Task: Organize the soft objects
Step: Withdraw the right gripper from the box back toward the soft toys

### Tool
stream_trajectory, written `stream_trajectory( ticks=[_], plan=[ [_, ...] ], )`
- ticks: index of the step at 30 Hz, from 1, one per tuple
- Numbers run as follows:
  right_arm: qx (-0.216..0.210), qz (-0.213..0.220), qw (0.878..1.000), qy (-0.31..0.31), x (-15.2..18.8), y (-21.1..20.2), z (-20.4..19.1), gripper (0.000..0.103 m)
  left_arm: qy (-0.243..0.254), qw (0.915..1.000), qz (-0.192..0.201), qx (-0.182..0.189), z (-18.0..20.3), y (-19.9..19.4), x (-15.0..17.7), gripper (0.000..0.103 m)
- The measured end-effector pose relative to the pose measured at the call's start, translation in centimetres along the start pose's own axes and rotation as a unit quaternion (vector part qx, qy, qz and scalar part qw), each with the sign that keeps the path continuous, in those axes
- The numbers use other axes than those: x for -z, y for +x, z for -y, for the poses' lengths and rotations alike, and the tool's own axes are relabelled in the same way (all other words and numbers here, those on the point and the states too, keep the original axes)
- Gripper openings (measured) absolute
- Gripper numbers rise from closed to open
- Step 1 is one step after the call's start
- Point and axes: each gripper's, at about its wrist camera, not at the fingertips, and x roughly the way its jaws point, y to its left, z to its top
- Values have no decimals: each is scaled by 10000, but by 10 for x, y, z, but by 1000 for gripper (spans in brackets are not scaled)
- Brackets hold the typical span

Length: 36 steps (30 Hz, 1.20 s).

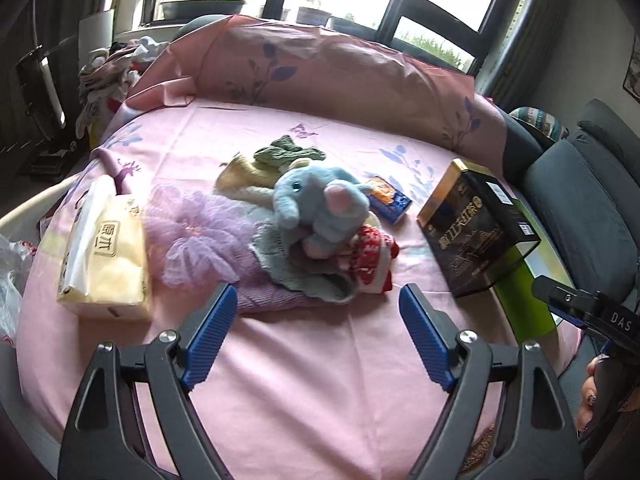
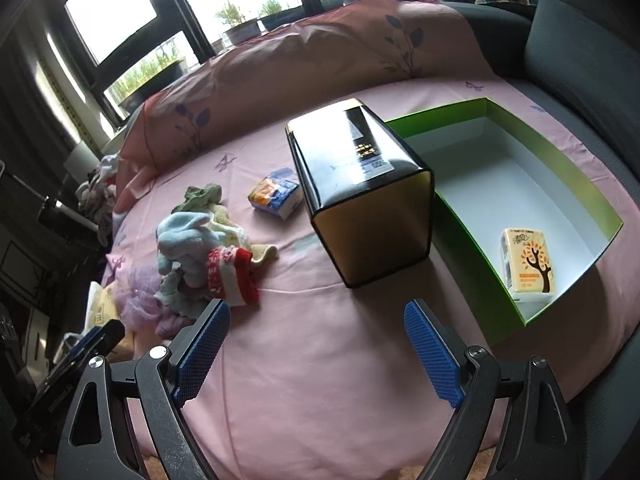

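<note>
Through my left wrist camera, my left hand-held gripper (image 1: 314, 334) hangs over the pink sheet (image 1: 300, 380) with its two blue pads spread wide and nothing between them. At twelve o'clock from it lies the pile of soft things: one blue plush elephant (image 1: 320, 208) on top, one red-and-white knitted sock (image 1: 374, 260) touching it at four o'clock, one grey-green knitted cloth (image 1: 304, 272) beneath it, one lilac mesh puff (image 1: 196, 236) at nine o'clock, one cream cloth (image 1: 244, 180) and one green knit piece (image 1: 288, 152) behind. At ten o'clock from the gripper lies one cream tissue pack (image 1: 104, 256); at two o'clock stands one black-and-gold box (image 1: 476, 232), with one small blue-and-orange packet (image 1: 388, 198) between it and the elephant. The green tray (image 1: 520, 300) shows only one side past the box, and my right hand-held gripper (image 1: 580, 308) pokes in at three o'clock. Through my right wrist camera, that gripper (image 2: 316, 350) is likewise wide apart and empty above the sheet. The black-and-gold box (image 2: 360, 200) lies at twelve o'clock, the green tray (image 2: 572, 184) touching it at two o'clock, holding one yellow tissue packet (image 2: 528, 262) in its near corner. The soft pile sits at ten o'clock, elephant (image 2: 184, 240) and sock (image 2: 232, 276) together, the small packet (image 2: 276, 196) beyond.
</note>
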Motion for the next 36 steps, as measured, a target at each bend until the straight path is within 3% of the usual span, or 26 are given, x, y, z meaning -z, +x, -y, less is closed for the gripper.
stream_trajectory(
  ticks=[7,12,19,31,36],
  plan=[
    [18,-38,9998,-209,14,4,-37,90,-357,9993,-100,-50,-29,-3,11,82],
    [54,-109,9983,-577,23,7,-59,90,-269,9995,-105,-158,-29,-4,15,83],
    [68,-69,9973,-722,26,5,-69,89,-324,9994,100,-27,-27,-13,14,83],
    [-22,-121,9969,-779,29,9,-77,90,-511,9985,54,-209,-31,-12,18,82],
    [-308,-111,9969,-712,27,12,-79,90,-672,9972,33,-340,-40,-11,20,82]
  ],
)
